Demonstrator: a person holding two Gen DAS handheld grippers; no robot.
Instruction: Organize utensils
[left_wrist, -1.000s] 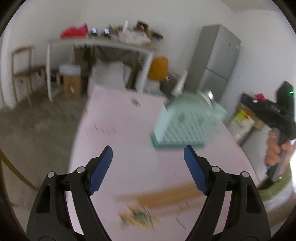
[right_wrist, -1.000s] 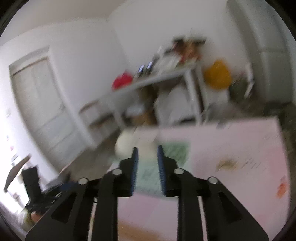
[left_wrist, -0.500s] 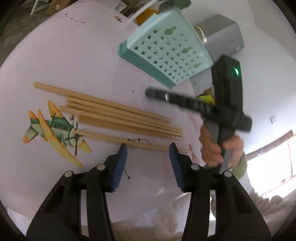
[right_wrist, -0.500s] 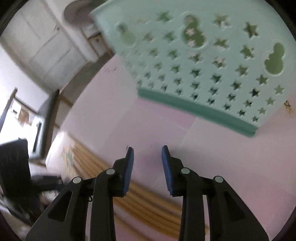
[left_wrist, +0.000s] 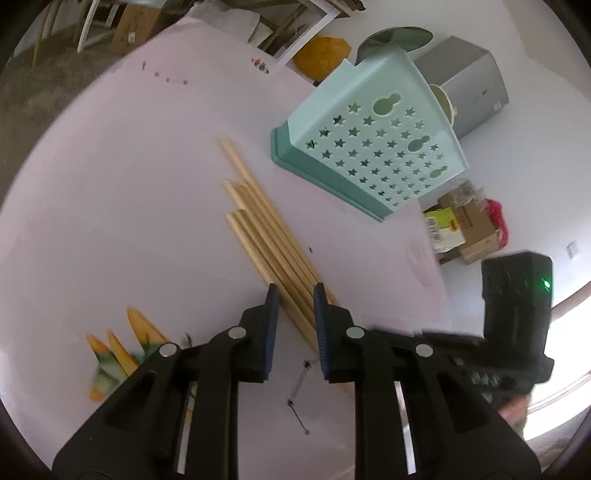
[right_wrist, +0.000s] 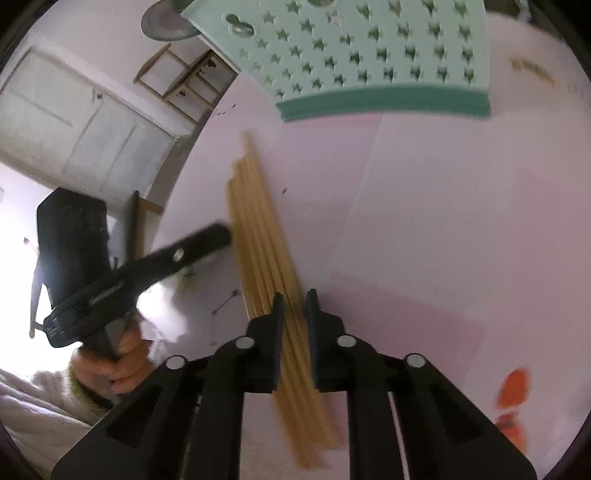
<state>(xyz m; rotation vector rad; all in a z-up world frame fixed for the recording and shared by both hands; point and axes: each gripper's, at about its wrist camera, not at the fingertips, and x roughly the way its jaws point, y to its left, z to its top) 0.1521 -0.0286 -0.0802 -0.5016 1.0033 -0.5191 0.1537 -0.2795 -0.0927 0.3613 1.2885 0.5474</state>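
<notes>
On the pink worktop (left_wrist: 110, 206) we have wooden chopsticks (left_wrist: 264, 236) bundled beside the teal basket (left_wrist: 373, 147). Left claw (left_wrist: 294, 295) and right claw (right_wrist: 294, 299) straddle them, narrowly parted, gripping nothing. Step: pickup. Next, we judge, close on one pair.

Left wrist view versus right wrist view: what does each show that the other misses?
Only the left wrist view shows the airplane picture on the table, the yellow bag, the grey cabinet and the cardboard boxes. Only the right wrist view shows the white door, an orange mark on the table and the hand holding the left gripper. Both show the chopsticks lying bundled on the pink table, the star-pierced teal basket, and each gripper, including the right gripper, open astride the bundle.
</notes>
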